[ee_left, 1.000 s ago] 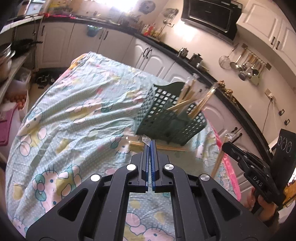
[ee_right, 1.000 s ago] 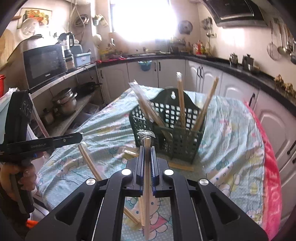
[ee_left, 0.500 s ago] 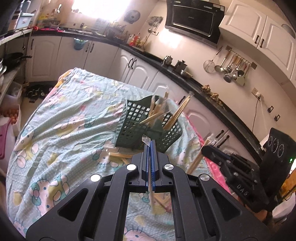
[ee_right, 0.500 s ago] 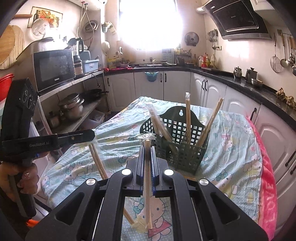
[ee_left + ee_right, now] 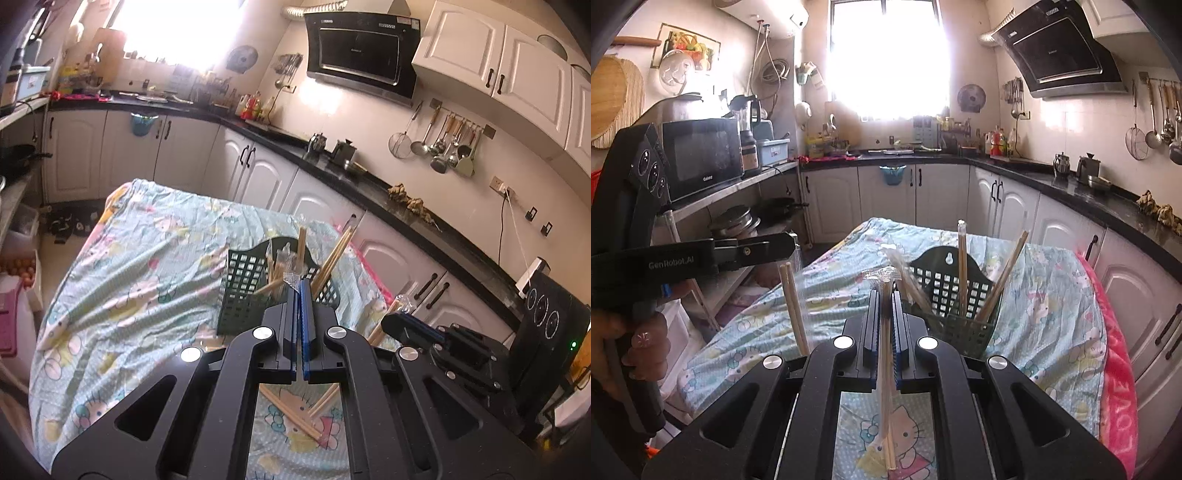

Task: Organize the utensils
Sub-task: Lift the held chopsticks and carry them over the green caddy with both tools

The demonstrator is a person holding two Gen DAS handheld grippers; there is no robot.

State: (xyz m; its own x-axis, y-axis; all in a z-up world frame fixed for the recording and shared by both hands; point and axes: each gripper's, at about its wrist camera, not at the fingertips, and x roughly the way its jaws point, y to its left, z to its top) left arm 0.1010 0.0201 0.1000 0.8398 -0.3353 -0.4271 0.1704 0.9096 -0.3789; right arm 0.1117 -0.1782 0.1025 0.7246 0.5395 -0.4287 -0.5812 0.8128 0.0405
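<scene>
A dark green perforated basket (image 5: 243, 291) (image 5: 942, 295) stands on the cloth-covered table and holds several wrapped chopstick pairs. My left gripper (image 5: 298, 286) is shut on a wrapped chopstick pair (image 5: 291, 275), held high above the table near the basket; it also shows in the right wrist view (image 5: 790, 240) with its pair (image 5: 794, 306) hanging down. My right gripper (image 5: 885, 291) is shut on another wrapped chopstick pair (image 5: 885, 369), raised in front of the basket; it shows in the left wrist view (image 5: 399, 321). Loose chopsticks (image 5: 295, 410) lie on the cloth below.
The table has a Hello Kitty cloth (image 5: 147, 280) with a pink edge (image 5: 1115, 369). White cabinets and a black counter (image 5: 369, 184) run behind and to the right. Shelves with a microwave (image 5: 701, 158) and pots stand on the left.
Both grippers have risen and pulled back from the table, each keeping its chopstick pair. The basket now looks smaller and lower in both views.
</scene>
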